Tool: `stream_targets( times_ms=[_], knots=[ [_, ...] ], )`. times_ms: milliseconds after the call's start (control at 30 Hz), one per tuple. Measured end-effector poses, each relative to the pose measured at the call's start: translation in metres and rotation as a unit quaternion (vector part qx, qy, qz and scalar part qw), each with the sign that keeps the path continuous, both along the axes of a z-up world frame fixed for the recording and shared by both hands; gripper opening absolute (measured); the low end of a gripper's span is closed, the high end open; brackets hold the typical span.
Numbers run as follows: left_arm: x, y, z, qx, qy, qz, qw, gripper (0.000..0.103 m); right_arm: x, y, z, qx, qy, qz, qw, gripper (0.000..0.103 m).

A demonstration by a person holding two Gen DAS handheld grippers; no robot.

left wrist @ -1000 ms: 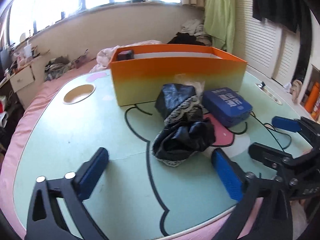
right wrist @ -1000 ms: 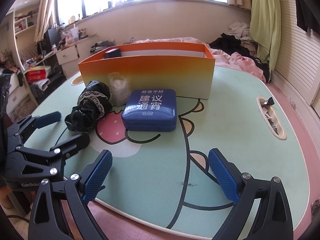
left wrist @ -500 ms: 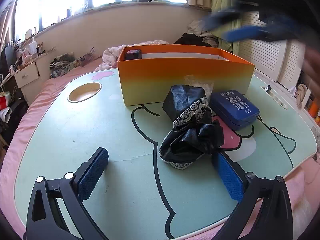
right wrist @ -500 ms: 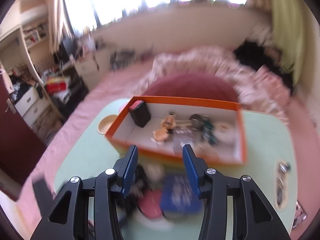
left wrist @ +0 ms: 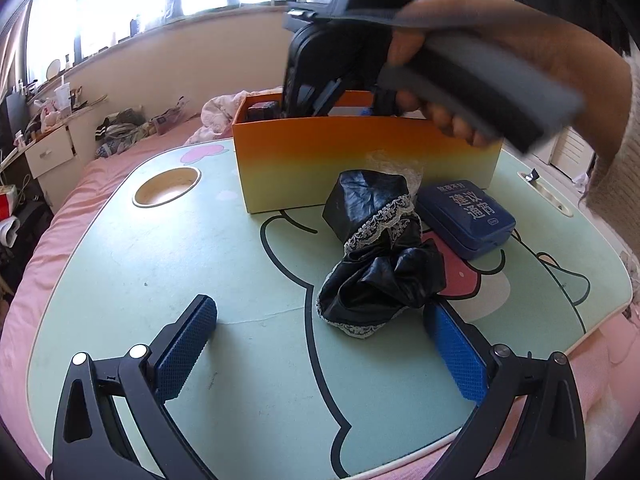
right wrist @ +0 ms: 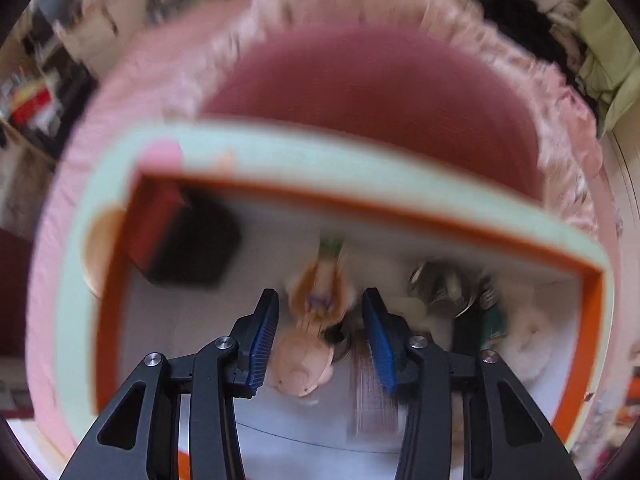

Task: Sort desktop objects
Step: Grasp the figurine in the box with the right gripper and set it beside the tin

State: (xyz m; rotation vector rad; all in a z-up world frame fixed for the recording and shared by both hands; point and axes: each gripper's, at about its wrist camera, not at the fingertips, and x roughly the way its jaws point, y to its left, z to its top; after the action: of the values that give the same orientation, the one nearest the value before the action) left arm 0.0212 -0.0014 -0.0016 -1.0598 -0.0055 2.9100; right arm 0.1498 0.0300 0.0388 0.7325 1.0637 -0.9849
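An orange box (left wrist: 360, 160) stands at the back of the mint table (left wrist: 160, 260). In front of it lie a black lace-trimmed cloth (left wrist: 380, 256) and a blue tin (left wrist: 466, 214). My left gripper (left wrist: 320, 344) is open and empty, low over the table just short of the cloth. My right gripper (right wrist: 320, 316) points down into the orange box (right wrist: 360, 204), partly open, its fingers either side of a small doll figure (right wrist: 316, 320). The view is blurred, so contact is unclear. In the left wrist view the right tool (left wrist: 320, 72) dips into the box.
Inside the box are a black block (right wrist: 192, 248), metal bits (right wrist: 444, 288) and a green item (right wrist: 492, 320). A crinkled clear wrapper (left wrist: 396, 164) lies against the box front. A round cup hole (left wrist: 166, 192) is at the table's left, a slot (left wrist: 544, 192) at its right.
My right gripper rose from the table's front, narrowed, and came down into the orange box over the doll figure. My left gripper stayed open and shifted slightly.
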Motion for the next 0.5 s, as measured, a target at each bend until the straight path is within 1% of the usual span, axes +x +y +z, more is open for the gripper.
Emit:
stream_targets(
  times_ms=[33,100,133,200,267,300,367,400,500],
  knots=[
    [0.000,0.000,0.000,0.002,0.000,0.000,1.0000,0.103,0.003,0.003,0.000,-0.002,0.002,0.010,1.000,0.035],
    [0.000,0.000,0.001,0.001,0.001,-0.001,1.0000,0.103,-0.001,0.004,-0.001,0.002,-0.013,0.016,1.000,0.035],
    [0.000,0.000,0.001,0.001,0.001,-0.001,1.0000,0.103,-0.007,0.004,0.001,0.005,-0.031,0.010,0.999,0.034],
    [0.000,0.000,0.001,0.001,0.001,-0.001,1.0000,0.103,-0.020,0.003,0.015,-0.011,-0.085,-0.002,0.996,0.033],
    [0.000,0.000,0.001,0.001,0.001,-0.002,1.0000,0.103,-0.043,0.011,0.040,-0.037,-0.160,-0.013,0.986,0.033],
    [0.000,0.000,0.001,0.001,0.001,-0.002,1.0000,0.103,-0.059,0.019,0.058,-0.053,-0.203,-0.017,0.978,0.033],
    [0.000,0.000,0.002,0.001,0.001,-0.002,1.0000,0.103,-0.080,0.036,0.084,-0.071,-0.252,-0.008,0.965,0.033],
    [0.000,-0.001,0.002,0.001,0.001,-0.002,1.0000,0.103,-0.093,0.049,0.099,-0.084,-0.273,0.000,0.958,0.033],
    [0.000,-0.001,0.002,0.001,0.001,-0.002,1.0000,0.103,-0.120,0.085,0.125,-0.121,-0.295,0.016,0.948,0.033]
  ],
)
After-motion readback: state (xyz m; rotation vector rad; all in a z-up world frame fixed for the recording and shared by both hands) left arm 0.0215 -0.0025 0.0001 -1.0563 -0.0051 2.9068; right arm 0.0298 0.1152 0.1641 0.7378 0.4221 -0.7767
